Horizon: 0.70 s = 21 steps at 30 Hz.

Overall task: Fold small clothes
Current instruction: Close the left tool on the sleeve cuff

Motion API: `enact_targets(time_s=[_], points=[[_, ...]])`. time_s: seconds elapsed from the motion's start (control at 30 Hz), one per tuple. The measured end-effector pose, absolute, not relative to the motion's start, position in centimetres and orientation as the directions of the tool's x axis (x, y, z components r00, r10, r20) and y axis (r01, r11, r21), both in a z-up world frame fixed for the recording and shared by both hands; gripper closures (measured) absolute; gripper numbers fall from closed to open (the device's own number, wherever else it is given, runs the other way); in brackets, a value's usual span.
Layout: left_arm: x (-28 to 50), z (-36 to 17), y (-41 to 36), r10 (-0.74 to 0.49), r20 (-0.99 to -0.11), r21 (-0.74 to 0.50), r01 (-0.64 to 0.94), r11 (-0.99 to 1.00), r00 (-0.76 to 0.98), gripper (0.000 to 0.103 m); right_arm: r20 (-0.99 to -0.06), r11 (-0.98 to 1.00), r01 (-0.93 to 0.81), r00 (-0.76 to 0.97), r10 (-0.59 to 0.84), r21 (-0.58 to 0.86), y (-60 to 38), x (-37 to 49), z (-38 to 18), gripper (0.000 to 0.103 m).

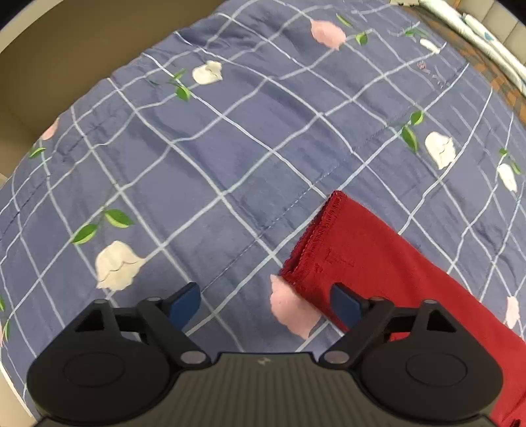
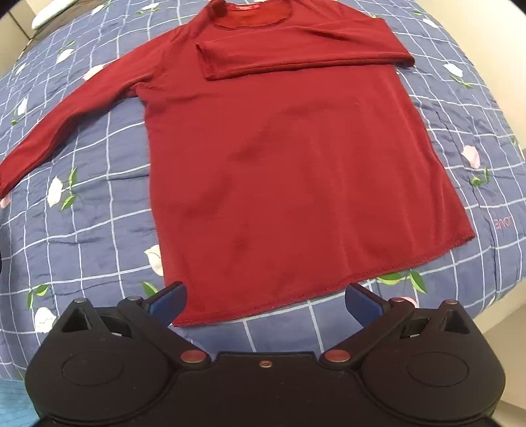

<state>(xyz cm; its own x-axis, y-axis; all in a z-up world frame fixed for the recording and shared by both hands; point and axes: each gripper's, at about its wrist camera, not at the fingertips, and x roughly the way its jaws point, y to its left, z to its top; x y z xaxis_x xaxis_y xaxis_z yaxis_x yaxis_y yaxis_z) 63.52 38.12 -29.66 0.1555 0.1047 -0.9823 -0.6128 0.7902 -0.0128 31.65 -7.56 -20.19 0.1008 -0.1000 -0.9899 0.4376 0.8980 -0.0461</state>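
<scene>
My left gripper (image 1: 265, 303) is matte black: 2 rounded housings, each with a shallow oval recess, flank a ribbed grey centre plate with a small pale mark at its top edge. Angled linkage arms carry silver rivets and end in blue fingers (image 1: 185, 303). My right gripper (image 2: 265, 303) matches, though its centre plate is smooth black with 1 reddish screw, and its pivot rivets look coppery.

In the left wrist view, the red sleeve (image 1: 394, 272) runs out of frame at the lower right, its far portion behind the gripper body. In the right wrist view, the collar label (image 2: 245, 7) is illegible; the outstretched cuff (image 2: 4, 184) is cropped at the left edge.
</scene>
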Motion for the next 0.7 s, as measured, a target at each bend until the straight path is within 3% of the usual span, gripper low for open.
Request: enact_targets(time_s=[0.23,0.33,0.4,0.5,0.7], points=[[64.5,-31.8,38.5,0.089,-0.992,0.004,-0.667,0.745,0.093,0.039,-0.989,0.886,0.459,0.091,-0.118,-0.063,-7.8,30.9,-19.9,0.001],[65.1,-31.8,38.2,0.071,-0.991,-0.019,-0.654,0.756,0.112,0.065,-0.987,0.875,0.480,0.091,-0.129,-0.070,-8.1,30.5,-19.7,0.001],[65.5,-31.4,37.5,0.089,-0.989,-0.005,-0.633,0.774,0.117,0.089,-0.987,0.867,0.494,0.093,-0.134,-0.071,-8.2,30.3,-19.7,0.001],[65.6,-30.0,36.8,0.130,-0.981,0.015,-0.616,0.788,0.142,0.094,-0.986,0.863,0.502,0.100,-0.132,-0.064,-8.1,30.3,-19.6,0.001],[63.2,-25.0,36.9,0.243,-0.920,-0.015,-0.649,0.761,0.306,0.095,-0.983,0.879,0.473,0.129,-0.128,-0.052,-7.2,30.8,-19.2,0.001]])
